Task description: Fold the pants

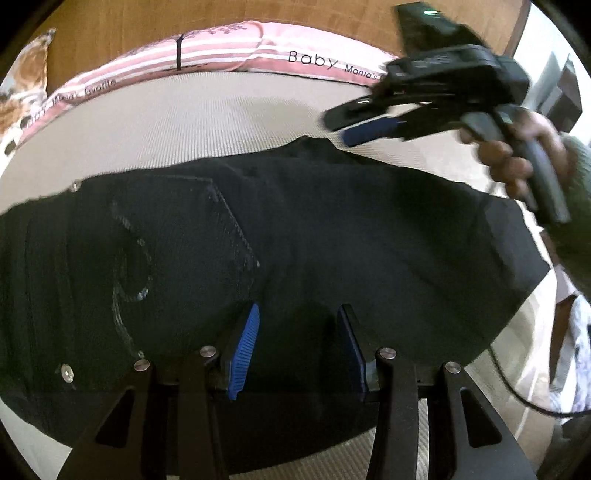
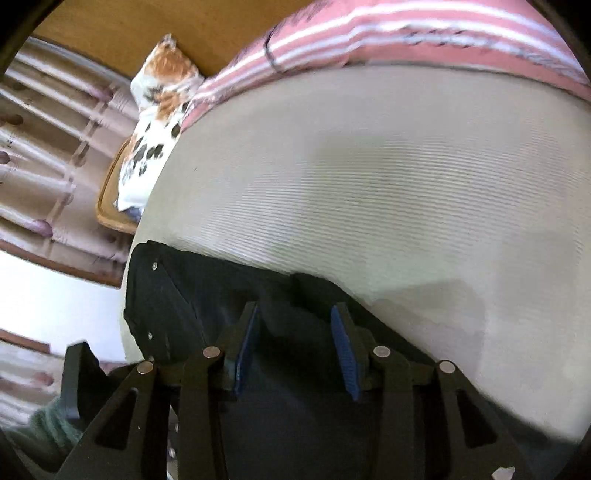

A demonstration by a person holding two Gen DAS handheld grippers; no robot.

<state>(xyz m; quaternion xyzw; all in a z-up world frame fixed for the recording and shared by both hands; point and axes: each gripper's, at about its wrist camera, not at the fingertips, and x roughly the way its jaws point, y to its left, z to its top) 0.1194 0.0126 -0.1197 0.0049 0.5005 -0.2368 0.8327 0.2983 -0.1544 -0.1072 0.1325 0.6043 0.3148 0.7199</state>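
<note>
The black pants [image 1: 295, 240] lie spread on the bed [image 1: 207, 122], across the beige ribbed cover, and they reach almost from one side of the left wrist view to the other. A back pocket [image 1: 192, 236] with stitched lines and a curled pattern faces up on the left part, and small metal rivets [image 1: 67, 372] shine near the waist.

The left gripper [image 1: 295, 343] is low over the near edge of the pants. Its fingers [image 1: 245, 347] with blue pads stand apart, and dark cloth shows in the gap between them; I cannot tell if they touch the fabric, but they do not pinch it.

The right gripper [image 1: 354, 125] is at the far right edge of the pants, held by the person's hand [image 1: 517, 155] in a green sleeve. In the left wrist view it looks blurred, and its blue pad points to the left above the far border of the cloth. In the right wrist view its fingers [image 2: 345, 354] are also spread wide, with the pants [image 2: 288, 332] under and between them, not clamped.

Behind the pants, a pink striped pillow [image 1: 229, 51] with the word "Baby" lies along the wooden headboard [image 1: 184, 18]. A white cushion [image 2: 159, 110] with orange and dark spots lies at the corner of the bed, and a curtain [image 2: 44, 147] hangs beside it.
</note>
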